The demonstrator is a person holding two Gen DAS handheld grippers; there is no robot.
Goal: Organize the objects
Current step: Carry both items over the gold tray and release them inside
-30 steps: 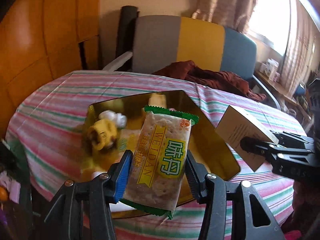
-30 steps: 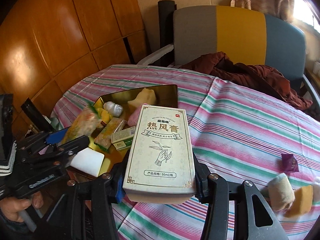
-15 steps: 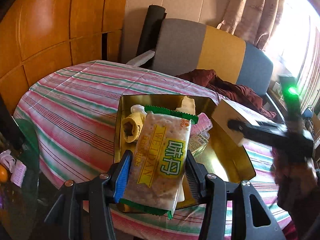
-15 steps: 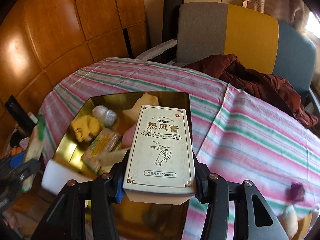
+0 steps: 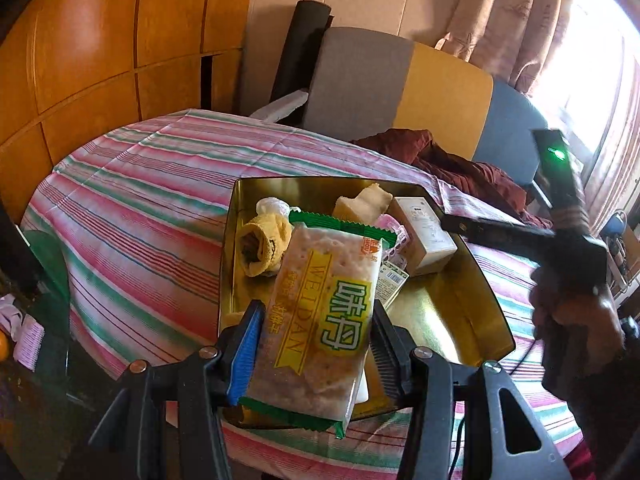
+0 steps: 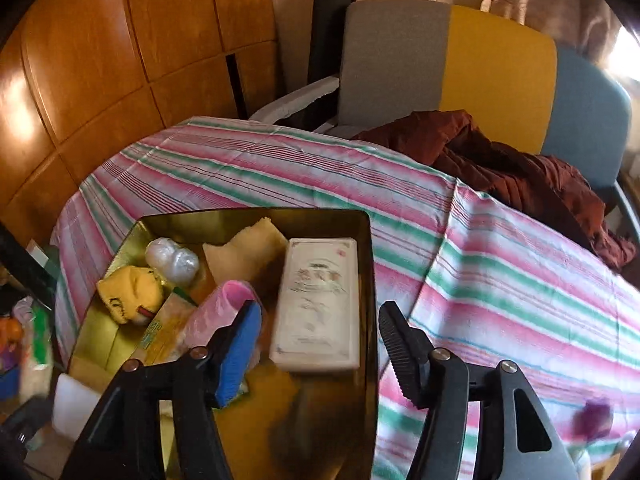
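The round table (image 6: 280,172) under its pink-and-green striped cloth filled most of both views, with a grey, yellow and blue chair (image 6: 460,64) behind it and a dark red garment (image 6: 500,160) draped across its far edge. On the cloth I saw the gold tray (image 6: 370,264), which held a yellow soft toy (image 6: 128,292), a pink roll (image 6: 224,308), a clear wrapped lump (image 6: 172,260) and a tan piece (image 6: 244,252). The white carton (image 6: 320,300) lay flat inside the tray against its right wall, slightly blurred. My right gripper (image 6: 320,344) hung just above it, jaws opening, pads clear of the carton's sides. My left gripper (image 5: 316,344) was clamped on the cracker packet (image 5: 324,312), held upright over the tray's near edge. A purple scrap (image 6: 596,420) lay on the cloth well to the right.
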